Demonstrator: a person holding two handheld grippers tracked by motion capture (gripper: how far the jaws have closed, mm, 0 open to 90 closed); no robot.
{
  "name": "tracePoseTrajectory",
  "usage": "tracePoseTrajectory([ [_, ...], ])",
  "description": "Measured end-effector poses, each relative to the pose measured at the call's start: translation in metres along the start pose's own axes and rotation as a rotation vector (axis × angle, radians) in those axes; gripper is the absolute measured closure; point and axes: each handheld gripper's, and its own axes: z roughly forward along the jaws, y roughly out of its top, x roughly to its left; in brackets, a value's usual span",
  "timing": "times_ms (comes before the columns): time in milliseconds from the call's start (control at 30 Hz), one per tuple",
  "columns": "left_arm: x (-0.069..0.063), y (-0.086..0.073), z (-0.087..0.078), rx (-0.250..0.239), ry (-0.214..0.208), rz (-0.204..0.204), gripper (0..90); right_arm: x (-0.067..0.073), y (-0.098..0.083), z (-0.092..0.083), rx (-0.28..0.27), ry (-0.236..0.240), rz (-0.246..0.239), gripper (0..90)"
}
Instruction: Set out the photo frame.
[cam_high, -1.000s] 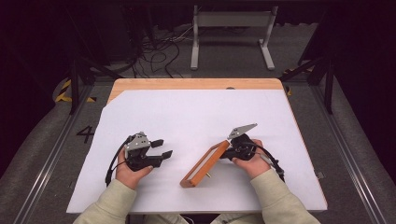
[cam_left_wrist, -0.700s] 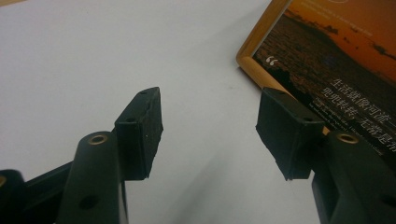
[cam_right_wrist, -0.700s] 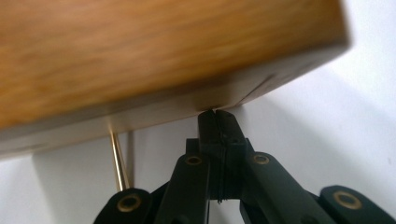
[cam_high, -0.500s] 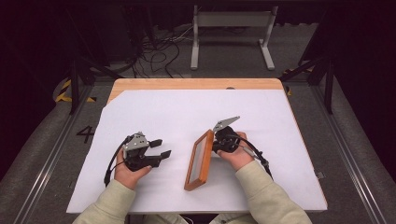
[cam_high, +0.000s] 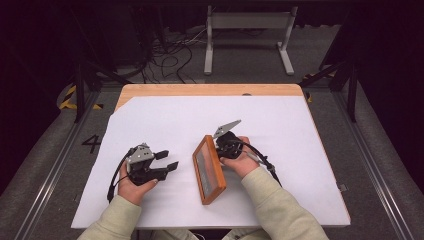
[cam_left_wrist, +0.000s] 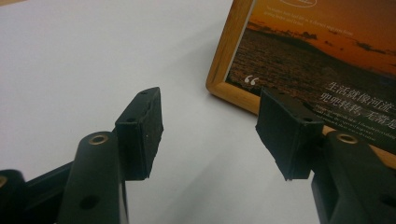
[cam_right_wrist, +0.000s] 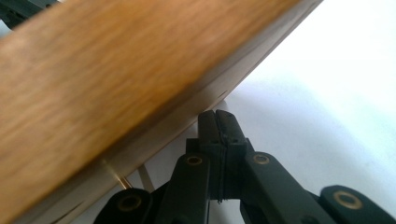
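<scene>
A wooden picture frame (cam_high: 209, 170) with a sunset print stands tilted on its long edge at the table's middle, picture side toward my left hand. My right gripper (cam_high: 220, 149) is behind it, jaws shut pad to pad. In the right gripper view the shut tips (cam_right_wrist: 218, 120) meet the lower edge of the frame's wooden back (cam_right_wrist: 116, 79); I cannot tell whether anything thin is pinched. My left gripper (cam_high: 167, 160) rests on the sheet to the frame's left, open and empty. In the left gripper view its jaws (cam_left_wrist: 212, 128) point at the frame's corner (cam_left_wrist: 317, 60), apart from it.
A white sheet (cam_high: 280, 145) covers most of the wooden table (cam_high: 210, 90). Cables trail from both grippers toward the person's sleeves. Beyond the far edge are a metal stand (cam_high: 247, 30) and floor cables.
My right hand has moved left with the frame, which has swung from a diagonal to nearly lengthwise toward the person and come closer to the left gripper. The left hand has stayed put.
</scene>
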Motion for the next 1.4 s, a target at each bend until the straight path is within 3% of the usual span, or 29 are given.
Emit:
tracePoseTrajectory([
  [133,0.001,0.000,0.000,-0.006,0.001,0.002,41.0,-0.001,-0.001,-0.003,-0.003,-0.010,0.008,90.0],
  [233,0.002,0.001,-0.002,-0.010,0.006,-0.008,41.0,0.003,-0.001,-0.012,0.038,-0.100,-0.036,88.7],
  [267,0.002,0.001,-0.002,-0.005,0.020,-0.015,40.9,0.004,-0.001,-0.015,0.044,-0.118,-0.049,87.7],
  [333,0.000,0.004,-0.004,0.021,0.080,0.018,41.0,0.005,-0.002,-0.022,0.042,-0.147,-0.063,87.2],
  [367,-0.001,0.005,-0.005,0.019,0.090,0.029,41.0,0.006,-0.003,-0.028,0.038,-0.159,-0.068,86.3],
  [600,-0.001,0.008,-0.009,0.011,0.094,0.025,40.8,0.011,-0.004,-0.054,-0.005,-0.205,-0.069,78.2],
  [733,0.003,0.007,-0.008,0.013,0.088,0.022,40.9,0.019,-0.002,-0.067,0.004,-0.233,-0.074,71.4],
  [867,0.002,0.008,-0.006,0.014,0.082,0.022,40.8,0.027,0.002,-0.081,-0.014,-0.240,-0.069,61.2],
  [1067,0.003,0.007,-0.005,0.013,0.081,0.015,40.6,0.041,0.011,-0.096,-0.008,-0.240,-0.088,56.3],
  [1300,0.004,0.007,-0.006,0.012,0.088,0.015,40.1,0.055,0.021,-0.102,-0.003,-0.202,-0.032,34.1],
  [1400,0.004,0.007,-0.005,0.020,0.083,0.007,40.0,0.060,0.024,-0.101,-0.012,-0.184,-0.029,30.4],
])
